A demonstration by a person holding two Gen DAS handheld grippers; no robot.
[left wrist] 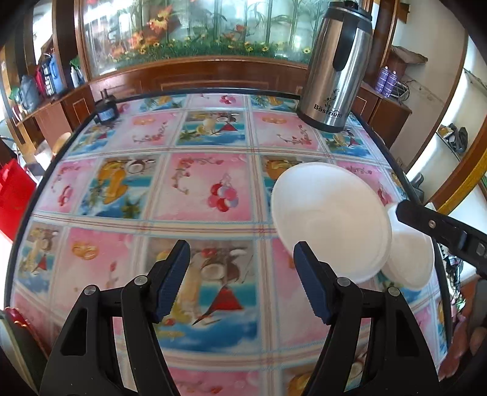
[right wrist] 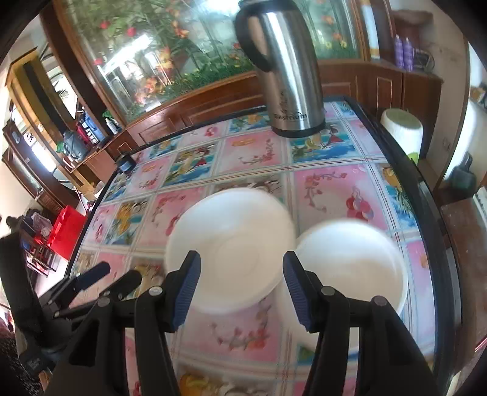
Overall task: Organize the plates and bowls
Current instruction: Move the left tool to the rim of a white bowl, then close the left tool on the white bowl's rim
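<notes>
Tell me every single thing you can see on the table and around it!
round white foam plate: 1, white, on the table's near right part, left of the bowl
round white foam bowl: 1, white, right of the plate, rims overlapping in view
tall shiny steel thermos jug with black handle: 1, silver and black, far right corner
small black device with blue label: 1, far left edge
table with colourful picture-tile cloth: 1, pink and blue
glass aquarium with plants: 1, behind the table
red bag: 1, left, off the table
purple bottles: 2, right shelf
left hand-held gripper: 1, black with blue pads, open, holding nothing
right hand-held gripper: 1, same colours, open, over the plate
</notes>
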